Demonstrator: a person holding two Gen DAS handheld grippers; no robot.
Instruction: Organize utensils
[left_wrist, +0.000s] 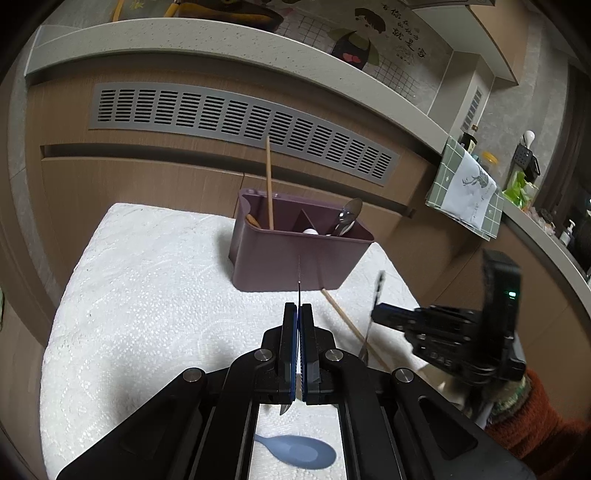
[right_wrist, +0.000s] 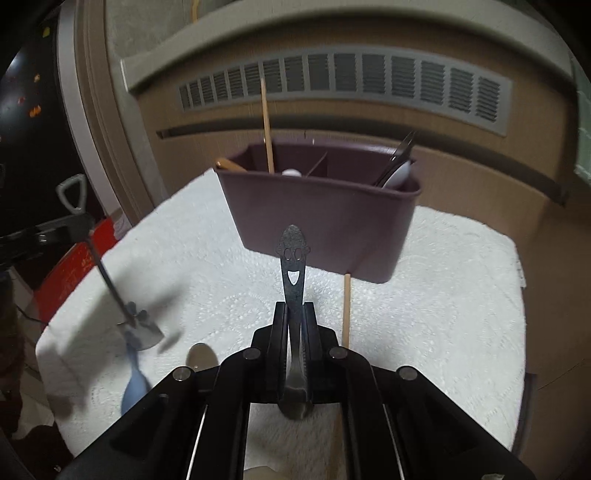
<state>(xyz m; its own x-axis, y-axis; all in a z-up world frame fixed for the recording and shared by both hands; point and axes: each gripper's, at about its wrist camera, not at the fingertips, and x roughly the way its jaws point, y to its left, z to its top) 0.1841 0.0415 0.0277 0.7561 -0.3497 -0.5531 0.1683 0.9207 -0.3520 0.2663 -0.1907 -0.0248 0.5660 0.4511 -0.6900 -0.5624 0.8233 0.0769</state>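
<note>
Left tool (left_wrist: 298, 308) clamped on shovel-shaped spoon (right_wrist: 142, 332), held edge-on above blue spoon (left_wrist: 299, 451) on white-covered surface (left_wrist: 147, 295). Right tool (right_wrist: 294, 308) clamped on smiley-handled spoon (right_wrist: 293, 258). Loose chopstick (right_wrist: 346, 310) lies beside it. Beyond: purple caddy (right_wrist: 325, 221), upright chopstick (right_wrist: 266, 125) in left compartment, spoons at right.

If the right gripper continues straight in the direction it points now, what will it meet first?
Probably the front wall of the purple utensil holder. The right gripper is shut on a smiley-handled spoon, whose handle tip leads and would likely touch first; depth is unclear.
</note>
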